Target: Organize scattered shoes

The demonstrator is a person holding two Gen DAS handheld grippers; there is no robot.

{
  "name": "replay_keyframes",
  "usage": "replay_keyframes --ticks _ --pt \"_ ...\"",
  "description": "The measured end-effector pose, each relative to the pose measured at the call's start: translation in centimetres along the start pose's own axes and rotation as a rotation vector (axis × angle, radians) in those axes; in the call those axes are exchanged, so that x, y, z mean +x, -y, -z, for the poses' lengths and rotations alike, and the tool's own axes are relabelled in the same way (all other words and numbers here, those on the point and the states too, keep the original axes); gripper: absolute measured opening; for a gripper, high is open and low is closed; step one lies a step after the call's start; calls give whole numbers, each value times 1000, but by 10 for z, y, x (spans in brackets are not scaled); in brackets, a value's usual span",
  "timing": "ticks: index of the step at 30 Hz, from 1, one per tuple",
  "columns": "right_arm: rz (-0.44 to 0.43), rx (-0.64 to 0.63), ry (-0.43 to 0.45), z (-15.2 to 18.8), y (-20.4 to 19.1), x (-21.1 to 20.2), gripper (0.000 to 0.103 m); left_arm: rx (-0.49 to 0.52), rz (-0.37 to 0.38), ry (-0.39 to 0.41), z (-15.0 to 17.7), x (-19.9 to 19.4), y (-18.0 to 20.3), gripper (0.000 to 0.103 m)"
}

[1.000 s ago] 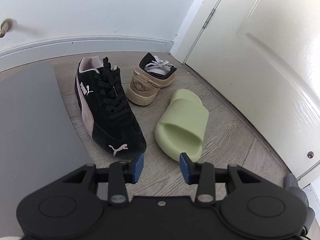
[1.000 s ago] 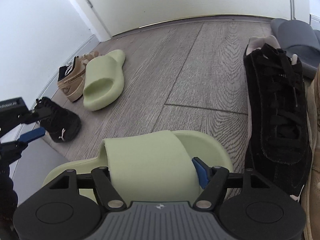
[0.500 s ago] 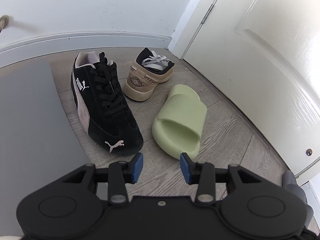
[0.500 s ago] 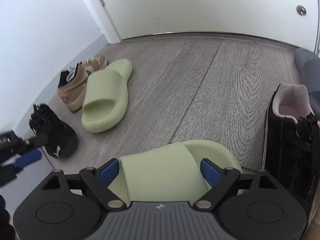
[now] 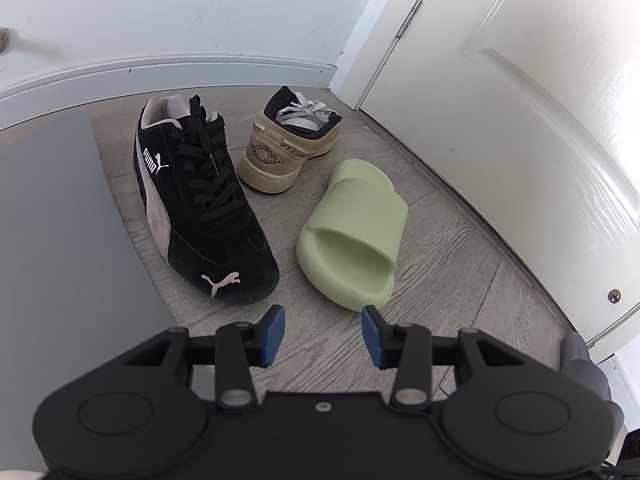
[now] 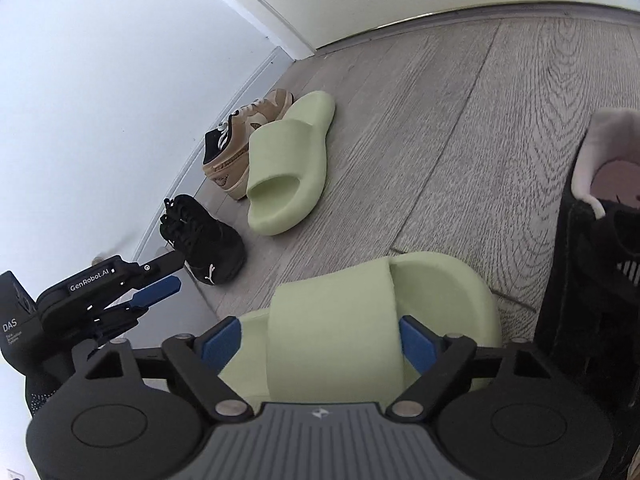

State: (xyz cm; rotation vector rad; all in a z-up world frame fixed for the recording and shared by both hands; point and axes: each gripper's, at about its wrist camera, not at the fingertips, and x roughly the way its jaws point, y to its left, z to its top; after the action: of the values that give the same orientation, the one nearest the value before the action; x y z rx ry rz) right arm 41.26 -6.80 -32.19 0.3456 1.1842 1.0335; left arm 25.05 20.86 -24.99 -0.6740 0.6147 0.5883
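A black Puma sneaker [image 5: 200, 204], a tan sneaker [image 5: 286, 148] and a light green slide [image 5: 354, 236] stand side by side near the white wall. My left gripper [image 5: 322, 334] is open and empty, just short of the black sneaker's toe. My right gripper [image 6: 320, 338] is shut on a second green slide [image 6: 360, 320], its blue pads on both sides of the strap. A second black sneaker [image 6: 600, 280] stands at the right in the right wrist view. The row also shows there: slide [image 6: 288, 164], tan sneaker [image 6: 236, 148], black sneaker [image 6: 204, 240], and my left gripper [image 6: 168, 274].
A white door [image 5: 520, 128] stands right of the row, with a baseboard [image 5: 160, 72] behind the shoes. A grey mat [image 5: 52, 260] lies left of the black sneaker. Wood floor [image 6: 440, 128] stretches between the row and the held slide.
My right gripper has swung left with the green slide, bringing the row and my left gripper closer in view. My left gripper has drifted slightly and stays open.
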Motion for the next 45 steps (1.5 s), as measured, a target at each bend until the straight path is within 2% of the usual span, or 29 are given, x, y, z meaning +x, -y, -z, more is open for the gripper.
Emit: replay_keyframes --ticks 1,2,3,6,10,13,15,17,19,21,25,31,35,37,39,41,45 --pt "-28 37 -9 3 8 -1 45 1 2 -4 0 1 0 44" --pt "-58 66 -19 6 14 0 40 4 4 -7 1 1 1 44" --pt "-91 88 -26 11 19 0 39 8 5 -9 1 1 2 44" --pt "-147 113 -14 22 27 -2 39 26 9 -8 2 1 5 44" --pt "-176 114 -7 24 23 3 50 57 11 -9 5 2 9 44" --pt "-201 161 0 22 25 11 48 77 5 -4 6 1 13 44" --pt "-199 151 45 26 22 11 42 75 6 -6 6 1 12 44" --pt "-204 159 126 35 21 6 31 65 8 -11 5 2 11 44" --pt "-186 208 210 45 23 -1 27 54 8 -15 4 2 9 44" --pt "-130 266 313 53 20 -7 24 51 11 -15 4 2 9 44" --pt "-42 365 445 41 11 -20 17 56 9 -14 5 2 10 44" --pt "121 319 666 12 -31 -47 9 52 11 -14 4 1 9 44" --pt "247 335 834 11 -50 -68 7 52 14 -12 4 1 9 44" --pt "344 328 907 18 -58 -73 7 64 13 -6 4 0 11 44" --pt "393 305 936 27 -63 -73 7 74 11 1 5 -1 13 44" --pt "416 282 927 36 -66 -71 8 77 8 4 5 -2 13 44" --pt "480 252 847 69 -75 -61 8 61 6 2 4 -1 11 44"
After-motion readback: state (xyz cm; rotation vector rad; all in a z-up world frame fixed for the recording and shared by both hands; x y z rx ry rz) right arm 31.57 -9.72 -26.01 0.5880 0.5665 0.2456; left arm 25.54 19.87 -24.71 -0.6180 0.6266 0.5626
